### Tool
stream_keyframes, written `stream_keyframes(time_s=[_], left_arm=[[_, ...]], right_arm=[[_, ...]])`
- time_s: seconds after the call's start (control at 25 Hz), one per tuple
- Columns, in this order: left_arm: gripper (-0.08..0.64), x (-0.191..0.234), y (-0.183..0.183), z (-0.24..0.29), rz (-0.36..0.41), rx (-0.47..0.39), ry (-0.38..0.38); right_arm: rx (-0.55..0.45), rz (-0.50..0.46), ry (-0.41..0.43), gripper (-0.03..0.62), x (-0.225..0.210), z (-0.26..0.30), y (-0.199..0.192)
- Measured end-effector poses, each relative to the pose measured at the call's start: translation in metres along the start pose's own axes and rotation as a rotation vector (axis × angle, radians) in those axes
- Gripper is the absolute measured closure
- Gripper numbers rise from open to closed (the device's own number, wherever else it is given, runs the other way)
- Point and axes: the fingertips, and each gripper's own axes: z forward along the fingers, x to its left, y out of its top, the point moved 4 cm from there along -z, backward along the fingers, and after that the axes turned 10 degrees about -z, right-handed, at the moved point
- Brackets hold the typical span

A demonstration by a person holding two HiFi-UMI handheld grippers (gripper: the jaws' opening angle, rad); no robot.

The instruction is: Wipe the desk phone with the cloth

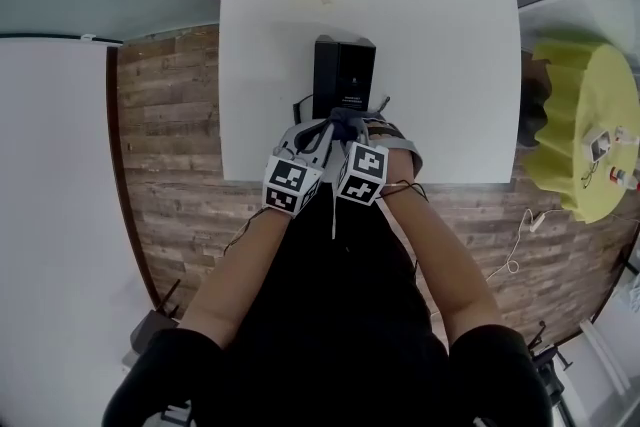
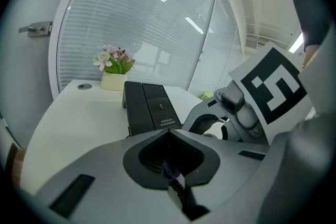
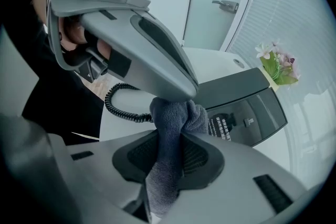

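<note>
1. The left tool (image 2: 169, 132) has its jaws closed together, and pinched at their seam is what looks like the phone's black coiled cord (image 3: 116, 113). A loop of it shows just beside the cloth in the right gripper view. From that I judge the step in hand is wiping the cord, not the body. A firm, steady pinch here gives the cloth something taut to run along.
2. The desk phone (image 1: 343, 75) stands in the middle of the white tabletop (image 1: 450, 65), just beyond both tools, and neither appears to touch it. Its glossy dark face will likely show smears, so it wants long single passes when its turn comes.
3. The grey-blue cloth (image 3: 173, 110) is bunched into a knot that presses against the tip of the left tool, right where the cord leaves it (a thick fold, so there is probably clean surface to spare).
4. The right tool (image 3: 170, 134) grips that cloth, jaws clamped on its middle with a tail hanging out behind. To do this well I would fold the bunch round the coil and draw it slowly away from the left tool. A quick pull could stretch the coils or tug the phone toward the near edge. The two tools sit very close, so the stroke should begin gently to avoid knocking them together
</note>
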Motion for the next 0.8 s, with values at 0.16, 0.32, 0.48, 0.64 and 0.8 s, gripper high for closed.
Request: stream_keyframes(time_s=[0.16,0.32,0.48,0.64,0.8], left_arm=[[0.549,-0.007,0.0,-0.003,0.005,-0.001,-0.012],[0.549,-0.009,0.011,-0.01,0.022,-0.011,-0.013],[0.549,-0.002,0.032,-0.017,0.025,-0.043,0.006],[0.549,-0.005,0.064,-0.031,0.059,-0.088,0.0],[0.549,-0.005,0.096,-0.045,0.102,-0.131,-0.005]], right_arm=[[0.005,0.004,0.067,0.483,0.018,0.005,-0.002],[-0.009,0.04,0.078,0.483,0.024,-0.004,-0.005],[-0.004,0.047,0.034,0.483,0.009,-0.024,-0.008],[-0.084,0.137,-0.04,0.482,-0.012,-0.059,0.0],[-0.174,0.25,-0.134,0.482,-0.043,-0.096,0.005]])
